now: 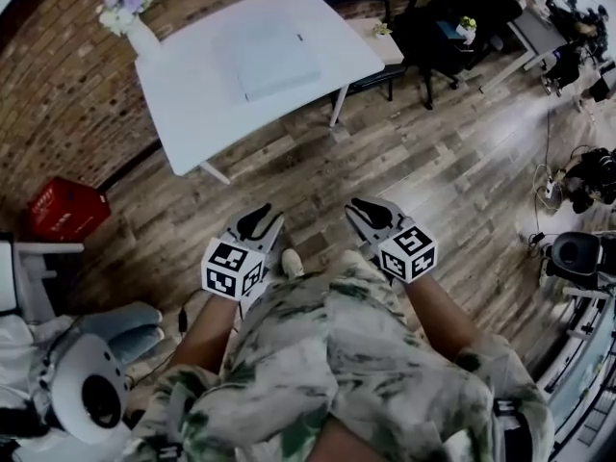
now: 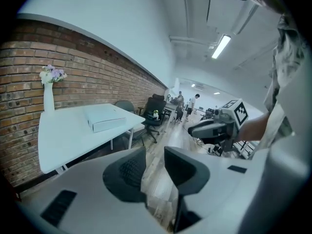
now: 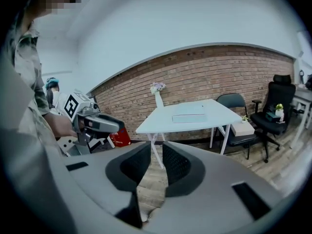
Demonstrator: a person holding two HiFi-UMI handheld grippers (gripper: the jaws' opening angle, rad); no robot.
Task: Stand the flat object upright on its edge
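The flat object is a thin white box (image 1: 274,56) lying flat on the white table (image 1: 192,94), far ahead of me. It also shows flat in the left gripper view (image 2: 105,118) and the right gripper view (image 3: 189,117). Both grippers hang close to my body over the wood floor, well short of the table. My left gripper (image 1: 265,215) (image 2: 155,155) has a gap between its jaws and holds nothing. My right gripper (image 1: 366,208) (image 3: 157,152) also stands open and empty. Each gripper sees the other: the right gripper (image 2: 214,128), the left gripper (image 3: 100,123).
A white vase of flowers (image 1: 135,17) stands at the table's far corner by the brick wall. A red crate (image 1: 63,210) sits on the floor at left. A chair with a small box on it (image 1: 380,41) and a black office chair (image 1: 443,17) stand past the table. Cables and gear (image 1: 577,181) lie at right.
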